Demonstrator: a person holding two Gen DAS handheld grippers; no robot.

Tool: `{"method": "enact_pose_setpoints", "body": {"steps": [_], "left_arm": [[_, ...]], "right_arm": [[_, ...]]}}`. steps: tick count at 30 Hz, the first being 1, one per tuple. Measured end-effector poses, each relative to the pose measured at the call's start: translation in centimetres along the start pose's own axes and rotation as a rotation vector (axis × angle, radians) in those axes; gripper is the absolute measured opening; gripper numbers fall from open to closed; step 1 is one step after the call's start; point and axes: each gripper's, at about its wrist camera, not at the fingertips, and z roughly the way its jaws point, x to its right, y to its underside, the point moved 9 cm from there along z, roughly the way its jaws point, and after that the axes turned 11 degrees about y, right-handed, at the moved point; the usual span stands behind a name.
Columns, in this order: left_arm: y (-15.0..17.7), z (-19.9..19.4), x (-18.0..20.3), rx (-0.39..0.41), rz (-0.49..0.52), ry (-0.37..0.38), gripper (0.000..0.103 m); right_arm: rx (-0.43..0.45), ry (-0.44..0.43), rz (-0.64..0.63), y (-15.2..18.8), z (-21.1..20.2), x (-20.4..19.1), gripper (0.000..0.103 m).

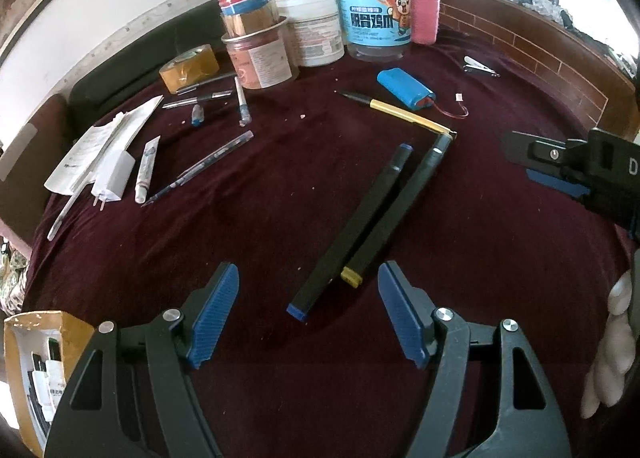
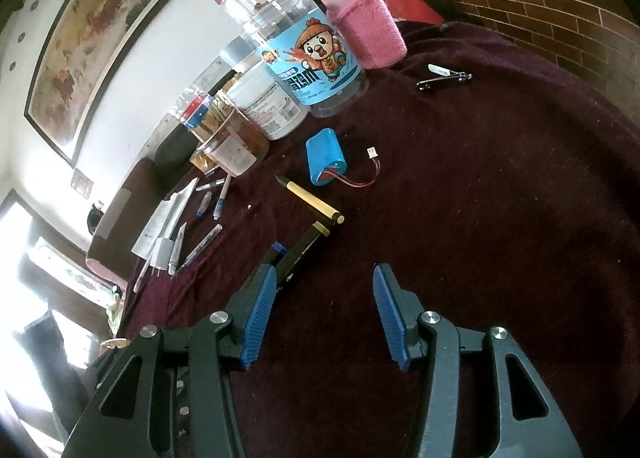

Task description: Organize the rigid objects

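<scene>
Two black markers lie side by side on the dark red cloth: one with blue ends (image 1: pixel 352 230) and one with a yellow end (image 1: pixel 396 210). My left gripper (image 1: pixel 308 278) is open and empty, just in front of their near ends. A yellow pen (image 1: pixel 400 112) and a blue battery pack (image 1: pixel 404 89) lie beyond them. My right gripper (image 2: pixel 324 278) is open and empty, over bare cloth to the right of the markers (image 2: pixel 300 250). The yellow pen (image 2: pixel 312 198) and battery pack (image 2: pixel 326 158) lie ahead of it. The right gripper also shows at the right edge of the left wrist view (image 1: pixel 560 166).
Jars and bottles (image 1: pixel 320 30) crowd the back of the table. Tape (image 1: pixel 190 68), pens (image 1: pixel 200 168), a glue tube (image 1: pixel 146 170), a white plug (image 1: pixel 112 178) and papers lie at left. A nail clipper (image 1: pixel 480 67) lies at back right. A cardboard box (image 1: pixel 36 370) stands at near left.
</scene>
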Motion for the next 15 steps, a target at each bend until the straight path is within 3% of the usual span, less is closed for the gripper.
{"method": "enact_pose_setpoints", "body": {"steps": [10,11,12,13,15], "left_arm": [[-1.8,3.8,3.2,0.002,0.075,0.080,0.070],[-1.9,3.8,3.6,0.003,0.098,0.083,0.062],[-1.8,3.8,3.9,-0.001,0.092,0.115,0.041],[-1.7,3.6,4.2,-0.012,0.076,0.140,0.034],[-1.6,3.1,4.3,-0.012,0.080,0.123,0.031]], "right_arm": [[0.001,0.009,-0.012,-0.2,0.3,-0.1,0.046],[0.003,0.012,-0.015,-0.2,0.3,-0.1,0.046],[0.004,0.015,-0.018,-0.2,0.3,-0.1,0.046],[0.003,0.016,-0.018,-0.2,0.4,0.0,0.046],[0.003,0.022,-0.019,-0.2,0.4,0.0,0.046]]}}
